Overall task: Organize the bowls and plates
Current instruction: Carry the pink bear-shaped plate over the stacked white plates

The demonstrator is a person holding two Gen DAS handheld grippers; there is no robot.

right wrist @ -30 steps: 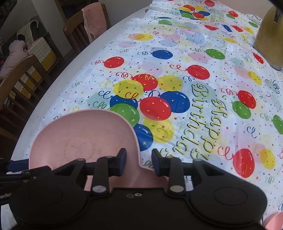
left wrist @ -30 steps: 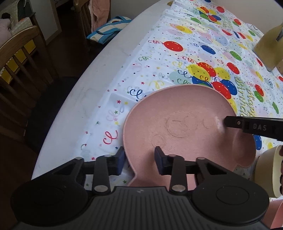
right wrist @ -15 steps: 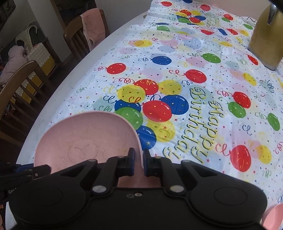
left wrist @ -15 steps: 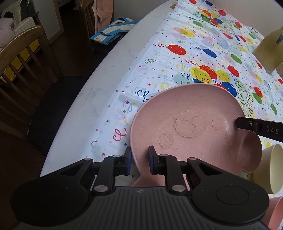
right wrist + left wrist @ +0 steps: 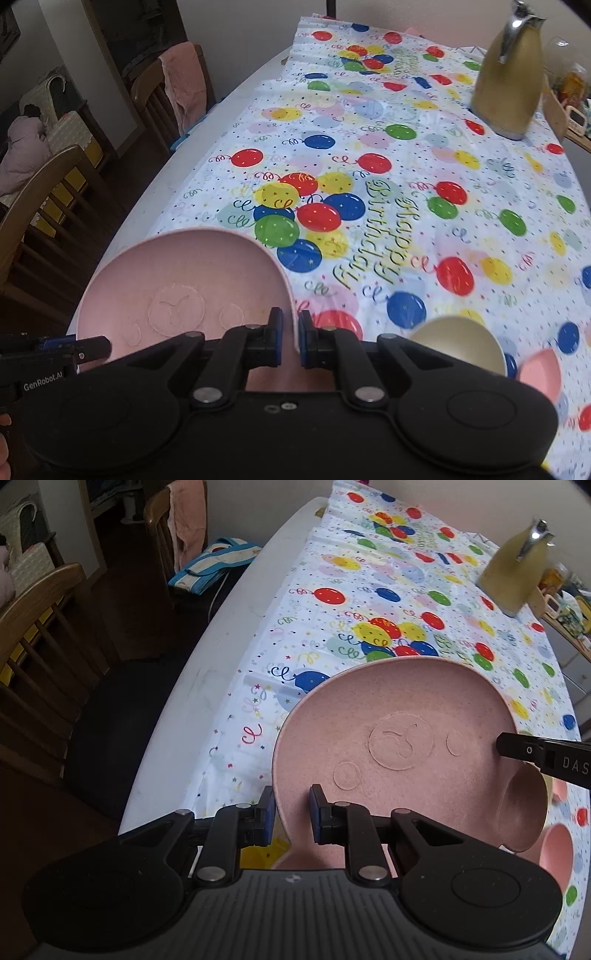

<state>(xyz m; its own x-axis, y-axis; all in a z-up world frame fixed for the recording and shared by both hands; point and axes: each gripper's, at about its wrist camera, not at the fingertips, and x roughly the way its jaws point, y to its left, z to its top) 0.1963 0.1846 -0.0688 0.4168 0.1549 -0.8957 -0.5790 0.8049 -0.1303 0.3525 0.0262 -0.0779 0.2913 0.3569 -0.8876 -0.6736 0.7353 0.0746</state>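
The left tool is pinched on the near-left rim of the pink plate; the right tool is pinched on its right rim. The plate hangs between them above the table, over the near left of the balloon cloth. A cream bowl and pink bowl sit near right.

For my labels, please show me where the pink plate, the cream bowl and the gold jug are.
pink plate (image 5: 399, 746): left wrist view, on its embossed centre.
cream bowl (image 5: 458, 343): right wrist view, on its inside.
gold jug (image 5: 508, 88): right wrist view, on its body.
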